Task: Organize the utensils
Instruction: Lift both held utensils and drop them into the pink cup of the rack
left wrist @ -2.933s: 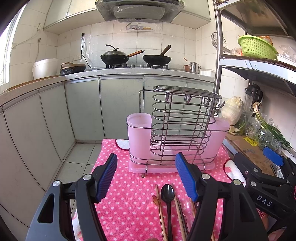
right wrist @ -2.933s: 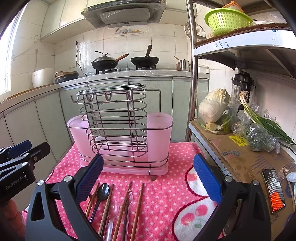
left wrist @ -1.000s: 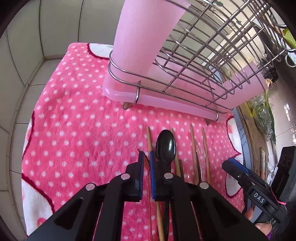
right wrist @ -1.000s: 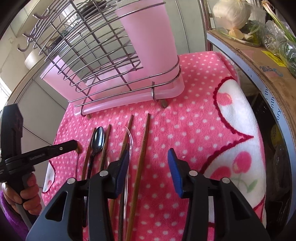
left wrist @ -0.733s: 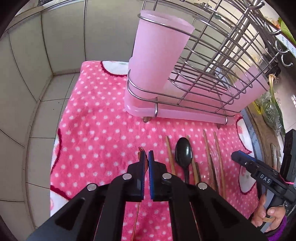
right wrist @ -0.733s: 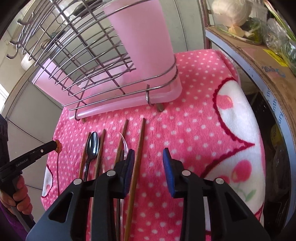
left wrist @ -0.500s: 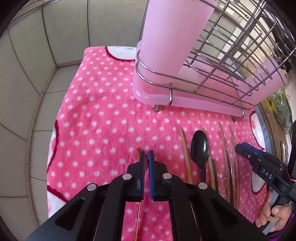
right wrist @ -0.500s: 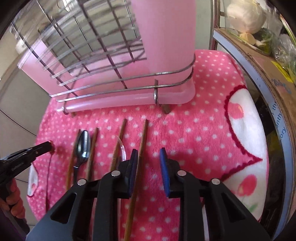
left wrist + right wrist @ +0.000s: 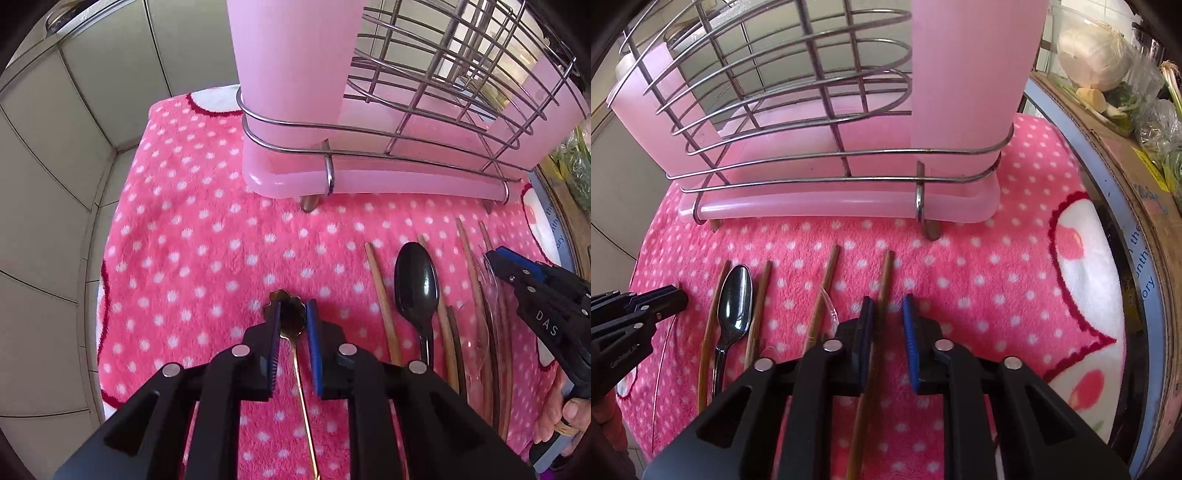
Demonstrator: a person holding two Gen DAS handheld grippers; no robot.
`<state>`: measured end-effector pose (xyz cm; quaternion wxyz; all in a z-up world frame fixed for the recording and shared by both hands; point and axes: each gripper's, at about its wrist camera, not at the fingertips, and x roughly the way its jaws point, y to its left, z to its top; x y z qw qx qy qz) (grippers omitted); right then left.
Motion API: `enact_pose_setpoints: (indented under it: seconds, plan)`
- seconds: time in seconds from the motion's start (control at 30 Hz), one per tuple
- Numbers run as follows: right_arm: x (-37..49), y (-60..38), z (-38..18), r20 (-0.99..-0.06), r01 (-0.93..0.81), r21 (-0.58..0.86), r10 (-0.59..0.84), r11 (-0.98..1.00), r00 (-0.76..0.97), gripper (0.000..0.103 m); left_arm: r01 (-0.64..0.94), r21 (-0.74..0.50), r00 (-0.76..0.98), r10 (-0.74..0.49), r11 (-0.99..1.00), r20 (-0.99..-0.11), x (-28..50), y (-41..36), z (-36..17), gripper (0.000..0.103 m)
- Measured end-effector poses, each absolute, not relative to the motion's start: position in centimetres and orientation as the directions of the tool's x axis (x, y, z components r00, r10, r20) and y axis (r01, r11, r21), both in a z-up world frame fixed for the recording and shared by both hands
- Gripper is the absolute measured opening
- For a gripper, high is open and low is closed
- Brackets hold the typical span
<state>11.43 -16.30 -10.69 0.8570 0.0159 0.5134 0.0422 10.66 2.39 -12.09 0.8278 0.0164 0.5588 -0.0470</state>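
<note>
A pink and wire utensil rack [image 9: 369, 110] stands at the back of the pink dotted cloth [image 9: 184, 240]; it also shows in the right wrist view [image 9: 831, 147]. My left gripper [image 9: 291, 321] is slightly open around the flower-shaped bowl of a small gold spoon [image 9: 286, 314] that lies on the cloth left of the other utensils. A black spoon [image 9: 417, 280], several wooden chopsticks [image 9: 380, 299] and a clear plastic spoon [image 9: 487, 295] lie in a row. My right gripper [image 9: 886, 321] is narrowly open low over the rightmost chopstick [image 9: 884, 280], which runs between its fingers.
A cardboard box [image 9: 1126, 147] with cabbage [image 9: 1089, 59] and greens sits to the right of the cloth. Grey cabinet doors [image 9: 55, 147] and the floor lie beyond the cloth's left edge.
My left gripper carried the gold spoon to the left of the row and has opened slightly, with the spoon now on the cloth. My right gripper has narrowed and lowered over the rightmost chopstick.
</note>
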Motion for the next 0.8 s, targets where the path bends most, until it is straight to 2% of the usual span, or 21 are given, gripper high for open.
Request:
enact_pose_setpoints:
  seconds: [0.23, 0.5, 0.8]
  plan:
    - [10.0, -18.5, -10.0, -0.854, -0.032, 0.2, 0.19, 0.979, 0.484, 0.006, 0.104, -0.065, 0.43, -0.104, 0.992, -0.897, 10.0, 2.2, -10.8, 0.002]
    - [7.2, -21.4, -7.3, -0.765, -0.034, 0.34, 0.297, 0.94, 0.572, 0.006, 0.076, -0.197, 0.528, -0.207, 0.977, -0.824, 7.7, 4.9, -7.7, 0.001]
    - [5.2, -23.0, -2.6, -0.639, -0.094, 0.378, 0.333, 0.921, 0.693, 0.006, 0.106, -0.376, 0.671, -0.346, 0.92, -0.656, 5.4, 7.5, -1.6, 0.001]
